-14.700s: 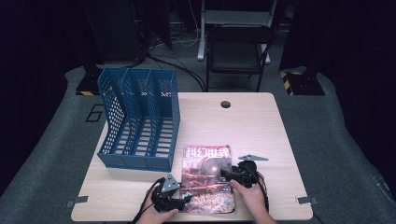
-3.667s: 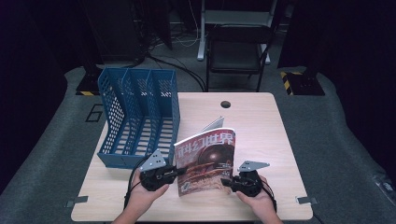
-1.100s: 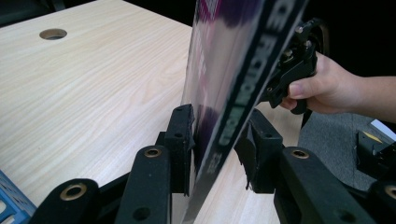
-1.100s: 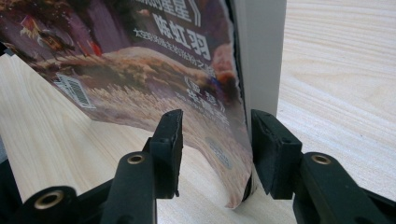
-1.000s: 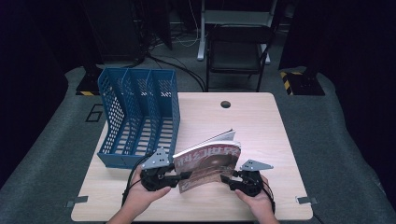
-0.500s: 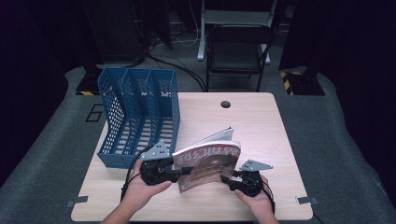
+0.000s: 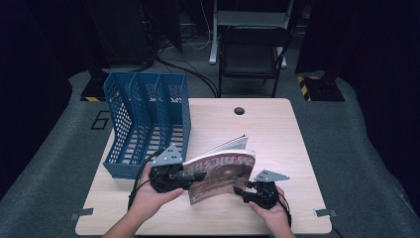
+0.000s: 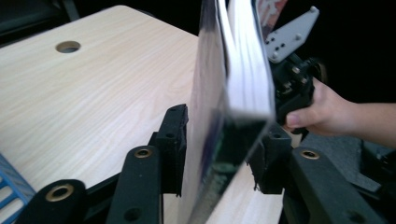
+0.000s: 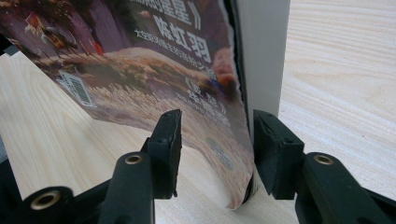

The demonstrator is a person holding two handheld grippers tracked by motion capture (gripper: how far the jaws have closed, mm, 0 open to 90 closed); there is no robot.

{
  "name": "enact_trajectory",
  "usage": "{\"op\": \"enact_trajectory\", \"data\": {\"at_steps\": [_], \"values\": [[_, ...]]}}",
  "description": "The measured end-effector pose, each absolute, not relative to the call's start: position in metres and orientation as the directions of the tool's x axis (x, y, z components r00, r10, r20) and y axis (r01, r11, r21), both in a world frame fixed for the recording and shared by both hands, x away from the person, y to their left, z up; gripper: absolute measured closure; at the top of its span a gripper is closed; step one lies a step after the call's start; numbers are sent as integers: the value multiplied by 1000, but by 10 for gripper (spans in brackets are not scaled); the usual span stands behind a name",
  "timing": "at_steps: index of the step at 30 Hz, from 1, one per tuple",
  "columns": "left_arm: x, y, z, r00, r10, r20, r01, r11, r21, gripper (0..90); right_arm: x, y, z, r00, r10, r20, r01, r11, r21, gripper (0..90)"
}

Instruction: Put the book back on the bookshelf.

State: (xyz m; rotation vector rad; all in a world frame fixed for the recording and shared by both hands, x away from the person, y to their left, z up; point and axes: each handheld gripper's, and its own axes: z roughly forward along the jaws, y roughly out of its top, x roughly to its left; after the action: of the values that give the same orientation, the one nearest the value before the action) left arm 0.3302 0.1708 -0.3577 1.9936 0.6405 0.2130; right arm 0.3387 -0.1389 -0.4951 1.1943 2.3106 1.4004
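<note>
The left hand-held gripper [image 7: 190, 177] stands at the near left edge of the magazine [image 7: 223, 171], and in the left gripper view [image 8: 219, 149] its jaws, which have just been opening, straddle that edge about half apart: the left pad looks to lie against the dark cover, while a small gap seems to show at the right pad, so whether it grips I cannot tell. The right hand-held gripper [image 7: 242, 191] is at the magazine's near right corner; in the right gripper view [image 9: 215, 140] its jaws stand at middling width with the curled cover and the page block between them, the right pad close against the pages and the left pad clear of the printed cover, so a firm grip cannot be told either. The magazine is raised on its edge above the near middle of the bench [image 7: 277, 129], cover toward the person, tilted, its pages fanning slightly at the top, and its lower corner seems to rest on the bench. Just to its left stands the blue file rack [image 7: 148, 119], whose near end is close beside the left hand-held gripper. The rack sits near the bench's left edge. Both hands are near the front edge. Bare wood lies behind and to the right of the magazine, as far as the cable hole [image 7: 239, 110] near the far edge.
</note>
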Motion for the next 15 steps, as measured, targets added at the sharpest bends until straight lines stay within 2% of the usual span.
{"op": "enact_trajectory", "data": {"at_steps": [6, 15], "values": [[332, 170, -357, 836, 535, -124, 365, -373, 853, 502, 339, -139, -495, -660, 713, 234, 538, 232, 810, 538], [332, 169, -355, 853, 501, -148, 365, -368, 855, 441, 340, -139, -495, -659, 713, 238, 540, 228, 810, 536]]}}
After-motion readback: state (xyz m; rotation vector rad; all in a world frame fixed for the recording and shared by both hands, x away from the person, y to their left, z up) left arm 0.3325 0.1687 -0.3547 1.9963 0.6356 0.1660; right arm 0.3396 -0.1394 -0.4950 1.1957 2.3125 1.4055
